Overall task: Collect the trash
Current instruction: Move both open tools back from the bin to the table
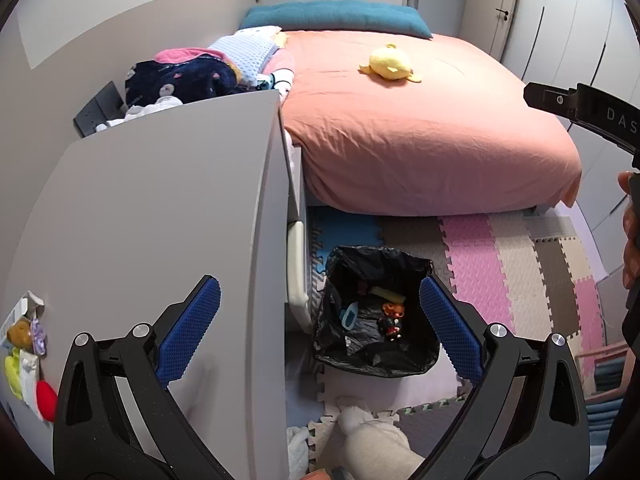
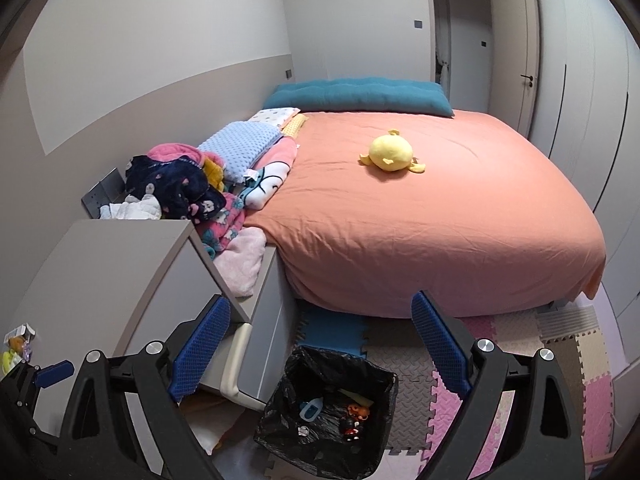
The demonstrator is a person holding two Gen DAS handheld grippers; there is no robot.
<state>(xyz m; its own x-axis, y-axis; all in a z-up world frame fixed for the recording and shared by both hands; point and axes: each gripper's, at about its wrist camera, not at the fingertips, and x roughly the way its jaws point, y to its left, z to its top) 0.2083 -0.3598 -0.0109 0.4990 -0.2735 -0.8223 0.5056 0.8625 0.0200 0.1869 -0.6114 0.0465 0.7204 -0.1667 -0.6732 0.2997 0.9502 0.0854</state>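
Note:
A bin lined with a black bag stands on the floor beside the grey desk. Inside lie a small red-and-black figurine, a blue scrap and a yellow piece. My left gripper hangs open over the desk edge and the bin, nothing between its blue pads. My right gripper is open too, above the bin, and holds nothing. A small heap of wrappers and coloured bits lies on the desk's near left corner.
The grey desk fills the left. A bed with a salmon cover, a yellow plush and piled clothes lies behind. Foam mats cover the floor; a white soft thing lies near. A hand shows at the right.

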